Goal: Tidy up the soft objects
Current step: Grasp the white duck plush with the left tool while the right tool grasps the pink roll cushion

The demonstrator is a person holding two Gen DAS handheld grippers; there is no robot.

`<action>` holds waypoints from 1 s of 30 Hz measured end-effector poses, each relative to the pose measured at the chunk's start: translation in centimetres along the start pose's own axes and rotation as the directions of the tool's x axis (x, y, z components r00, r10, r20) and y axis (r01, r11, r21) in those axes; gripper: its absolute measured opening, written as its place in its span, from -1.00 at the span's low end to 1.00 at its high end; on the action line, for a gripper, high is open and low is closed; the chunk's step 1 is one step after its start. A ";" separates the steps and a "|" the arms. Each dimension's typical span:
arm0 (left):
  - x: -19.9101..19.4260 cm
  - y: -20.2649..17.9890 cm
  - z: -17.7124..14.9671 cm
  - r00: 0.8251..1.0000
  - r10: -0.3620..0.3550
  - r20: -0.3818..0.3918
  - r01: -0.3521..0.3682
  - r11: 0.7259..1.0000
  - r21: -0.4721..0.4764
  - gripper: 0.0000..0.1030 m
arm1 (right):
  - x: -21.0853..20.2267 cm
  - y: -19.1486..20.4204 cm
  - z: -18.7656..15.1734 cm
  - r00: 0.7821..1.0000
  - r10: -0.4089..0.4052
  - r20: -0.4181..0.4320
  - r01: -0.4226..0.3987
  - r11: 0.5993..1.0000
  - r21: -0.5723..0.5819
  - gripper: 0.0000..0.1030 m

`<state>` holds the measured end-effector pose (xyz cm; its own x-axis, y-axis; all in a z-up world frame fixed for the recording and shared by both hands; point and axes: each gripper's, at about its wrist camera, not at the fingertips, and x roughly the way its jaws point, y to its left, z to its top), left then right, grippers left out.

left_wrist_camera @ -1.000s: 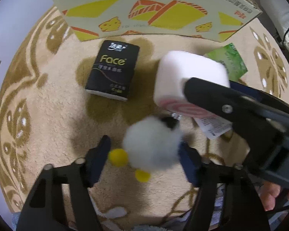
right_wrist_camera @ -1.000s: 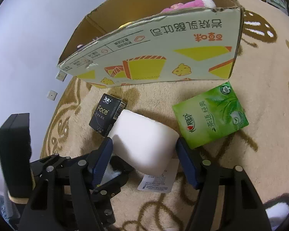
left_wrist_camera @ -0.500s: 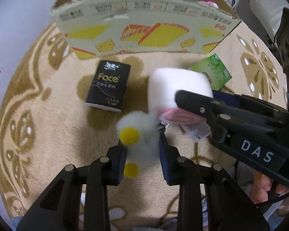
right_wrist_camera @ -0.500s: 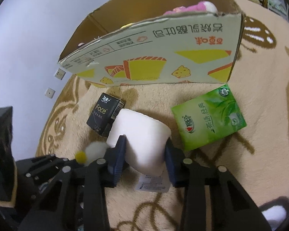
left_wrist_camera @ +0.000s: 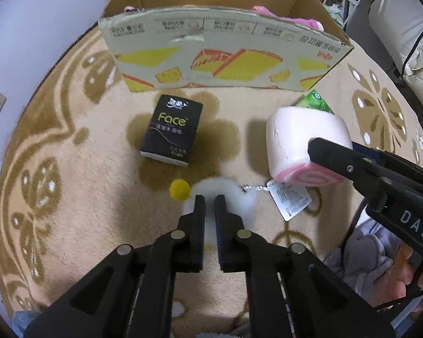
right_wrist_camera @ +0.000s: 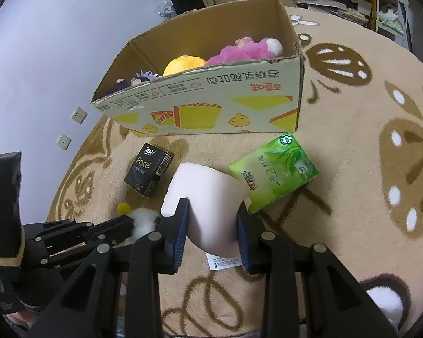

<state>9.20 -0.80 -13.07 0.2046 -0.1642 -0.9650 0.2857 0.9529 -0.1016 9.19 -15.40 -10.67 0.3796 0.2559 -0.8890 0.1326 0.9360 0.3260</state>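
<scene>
My left gripper (left_wrist_camera: 208,201) is shut on a white fluffy plush with yellow pom-poms (left_wrist_camera: 225,190), squeezing it thin just above the carpet. The same fluffy plush (right_wrist_camera: 143,221) shows at the left in the right wrist view, in the left gripper (right_wrist_camera: 128,224). My right gripper (right_wrist_camera: 211,207) is shut on a white roll-cake plush (right_wrist_camera: 208,188), its blue pads pressed into both sides. In the left wrist view the roll-cake plush (left_wrist_camera: 301,143) shows its pink swirl end and a paper tag (left_wrist_camera: 292,200). An open cardboard box (right_wrist_camera: 211,104) stands behind both.
The box holds a pink plush (right_wrist_camera: 248,50), a yellow one (right_wrist_camera: 183,64) and a purple one. A black tissue pack (left_wrist_camera: 173,131) and a green tissue pack (right_wrist_camera: 273,171) lie on the beige patterned carpet (right_wrist_camera: 352,169) before the box. A person's hand (left_wrist_camera: 409,278) holds the right gripper.
Both grippers went from open around their plushes to shut on them. Both have risen a little with the plushes, and the box's inside has come into view.
</scene>
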 end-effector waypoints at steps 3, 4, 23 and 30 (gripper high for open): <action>0.3 0.0 0.1 1.000 0.015 -0.007 -0.015 1.000 -0.007 -0.72 | -0.2 -0.3 0.0 1.000 -0.001 -0.001 0.001 1.000 0.010 -0.36; 0.4 0.1 0.1 1.000 0.011 -0.011 -0.011 1.000 -0.012 -0.69 | -0.2 -0.3 -0.1 1.000 -0.001 -0.001 0.001 1.000 0.012 -0.36; 3.2 -1.8 0.9 0.997 -0.044 -0.060 0.044 0.999 -0.003 -0.15 | 0.8 -0.6 0.3 1.000 0.020 -0.013 -0.020 0.999 0.036 -0.35; 5.0 -4.4 0.6 0.985 -0.103 -0.138 0.113 0.992 0.063 -0.38 | 1.0 -0.5 0.3 1.000 0.020 -0.016 -0.020 0.999 0.033 -0.35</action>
<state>9.56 -5.93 -17.30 0.0425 -0.2251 -0.9734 0.3651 0.9104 -0.1946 9.80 -15.67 -11.59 0.3674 0.2786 -0.8873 0.1550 0.9224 0.3538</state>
